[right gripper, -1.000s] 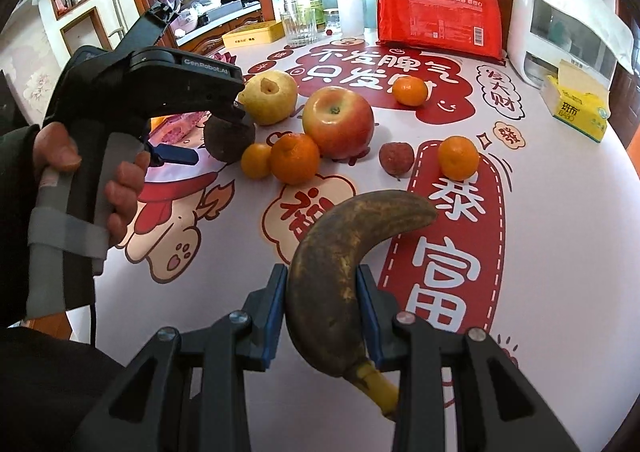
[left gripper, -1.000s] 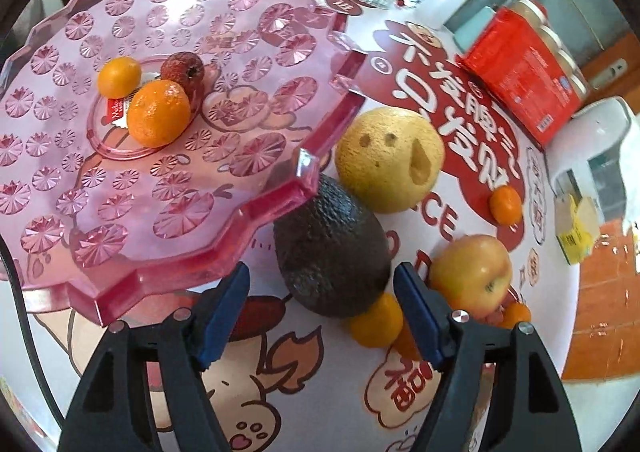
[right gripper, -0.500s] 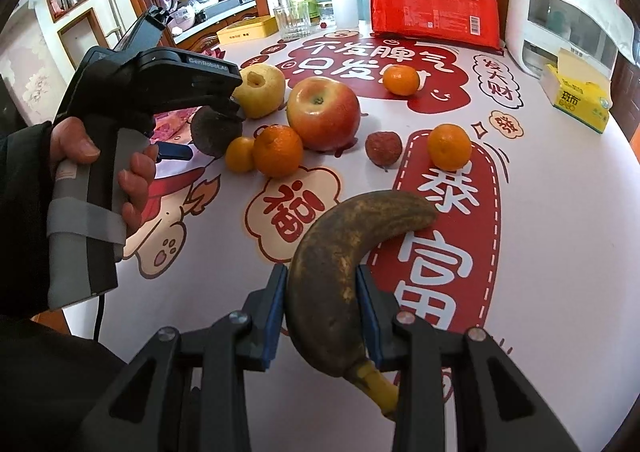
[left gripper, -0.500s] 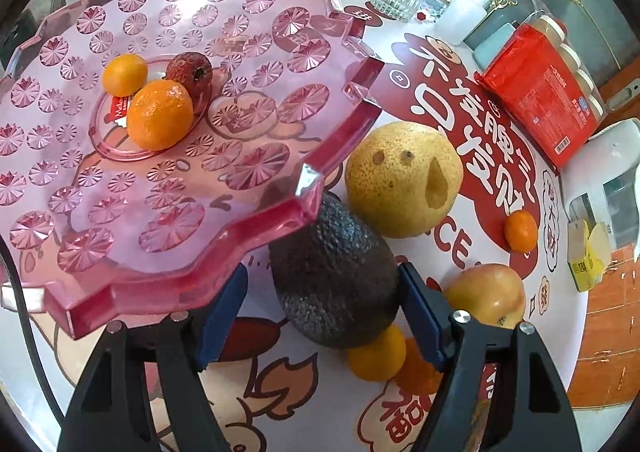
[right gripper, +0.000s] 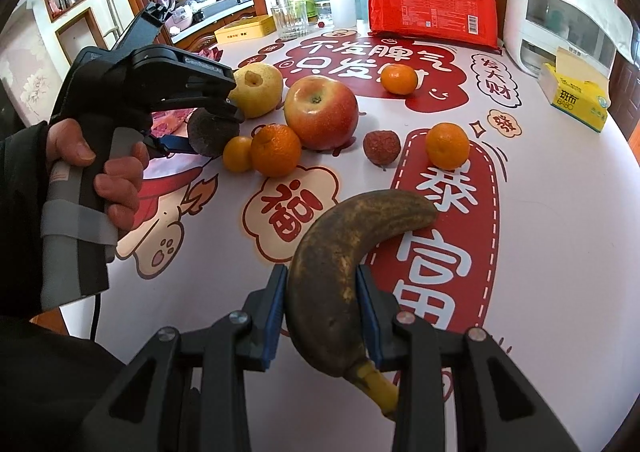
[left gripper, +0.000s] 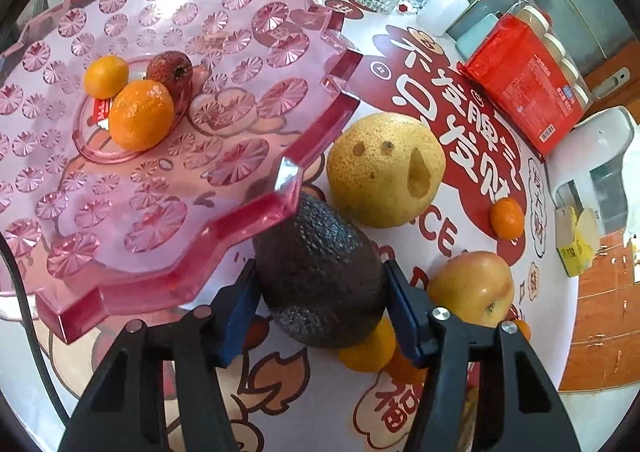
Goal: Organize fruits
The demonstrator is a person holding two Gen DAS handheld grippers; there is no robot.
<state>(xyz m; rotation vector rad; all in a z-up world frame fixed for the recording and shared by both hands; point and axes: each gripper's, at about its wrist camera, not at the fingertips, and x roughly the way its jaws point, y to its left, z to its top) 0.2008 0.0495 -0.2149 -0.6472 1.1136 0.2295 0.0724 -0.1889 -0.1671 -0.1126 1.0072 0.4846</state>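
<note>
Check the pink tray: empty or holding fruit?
Holding fruit. The tray carries two oranges and a dark red fruit, clustered at its centre.

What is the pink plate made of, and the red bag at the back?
The pink plate looks like clear moulded plastic or glass: see-through, shiny, with pressed flower patterns and thick edges. The red bag looks like glossy plastic film: it is smooth, printed and reflects light.

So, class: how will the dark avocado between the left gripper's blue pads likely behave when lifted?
The avocado is egg-shaped, so it may roll or pivot between the closing left gripper fingers. Its pebbly skin probably grips well. Its very dark skin hints at ripeness, so a hard squeeze might bruise it.
</note>
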